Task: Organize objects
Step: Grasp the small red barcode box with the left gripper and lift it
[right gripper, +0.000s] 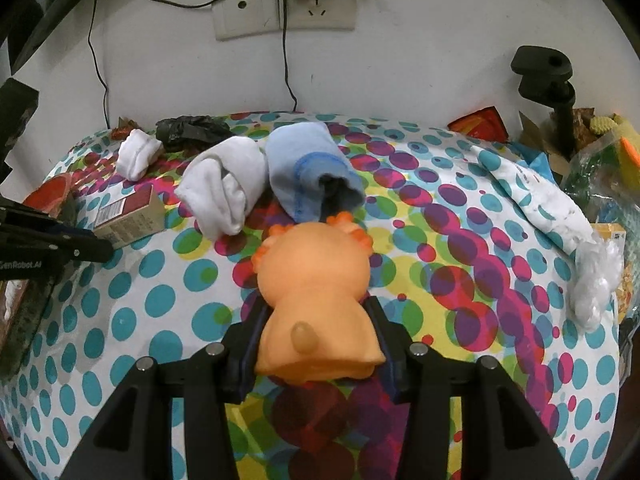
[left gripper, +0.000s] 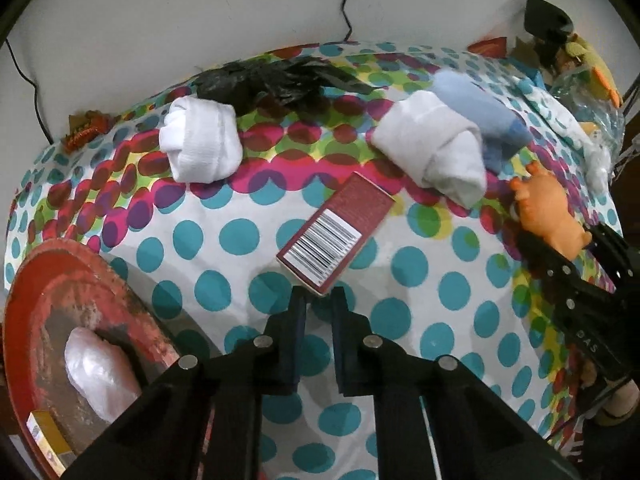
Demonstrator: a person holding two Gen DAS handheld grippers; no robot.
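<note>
The orange rubber toy (right gripper: 316,300) is clamped between the jaws of the right gripper (right gripper: 316,332), its back and small tail turned toward the camera and its head pointing far, toward the wall. It is gripped across the widest part of the body — probably because the soft sides give there and a firm hold can be had without slipping. Whether it is lifted clear of the dotted cloth (right gripper: 460,280) or resting on it cannot be told.

Just beyond its head a light blue rolled sock (right gripper: 308,172) is seen, and to the left of that a white rolled sock (right gripper: 224,192); a second white roll (left gripper: 200,144) lies farther left, near a crumpled black bag (left gripper: 280,80).

The red box (left gripper: 336,236), barcode up, lies just ahead of the left gripper (left gripper: 318,300), whose jaws are held a little apart with nothing between them — judged to be lined up on the box's near corner. At the near left a red tray (left gripper: 24,320) holds a pale wrapped bundle (left gripper: 100,372), so it is likely the collecting place.
</note>
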